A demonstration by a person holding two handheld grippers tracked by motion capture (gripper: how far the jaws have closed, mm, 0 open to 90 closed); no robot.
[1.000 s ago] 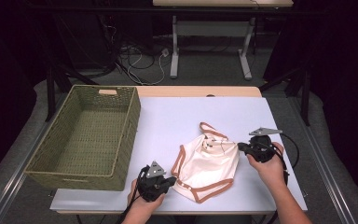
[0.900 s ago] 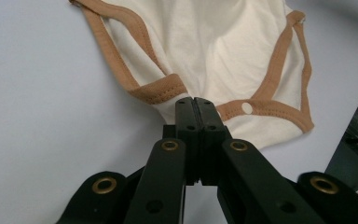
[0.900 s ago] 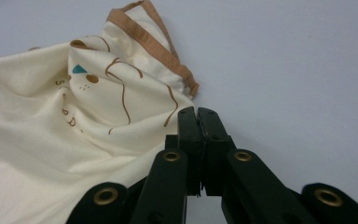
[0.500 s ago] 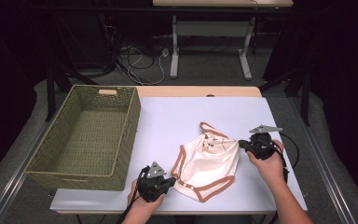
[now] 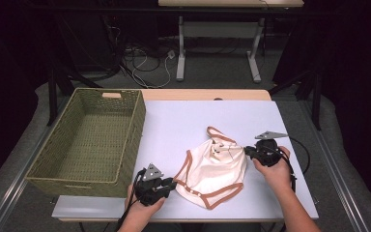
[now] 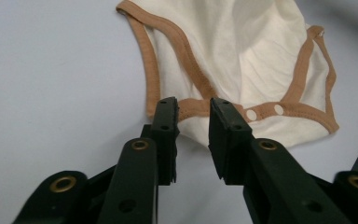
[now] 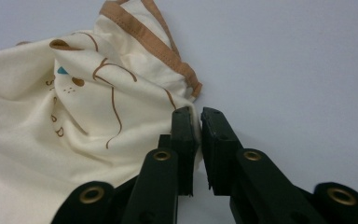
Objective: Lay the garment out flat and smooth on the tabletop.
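One baby bodysuit [image 5: 212, 171], cream with tan binding, lies rumpled on the near half of the pale tabletop [image 5: 207, 118], and it sits between two claws with a green wicker basket [image 5: 89, 140] standing at its left, apart from it. The left claw [image 5: 173, 184] is at the snap-fastened crotch hem at the near left corner of the garment; in the left gripper view its jaws have just been opening, and they now stand with a clear gap, the tan hem [image 6: 193, 105] lying beyond their tips rather than pinched between the pads, so I take that claw as let go. The right claw [image 7: 195, 114] is at the far right edge of the cloth, beside the folded shoulder opening; its jaws have also just been parting, to a narrow slit, and the fabric lies against the outside of the left jaw, with nothing between the pads that I can see. To my eye this is the release after a spreading or straightening pull, with the bodysuit not yet flat or folded. The next move, I judge, calls for both claws to take fresh bites on the binding, low to the tabletop so the thin cloth is caught rather than pushed along, then either to fold it or to carry it toward the basket. The count: one bodysuit, one basket, empty as far as I can see, two claws, and two snaps [image 6: 265, 112] showing on the hem.
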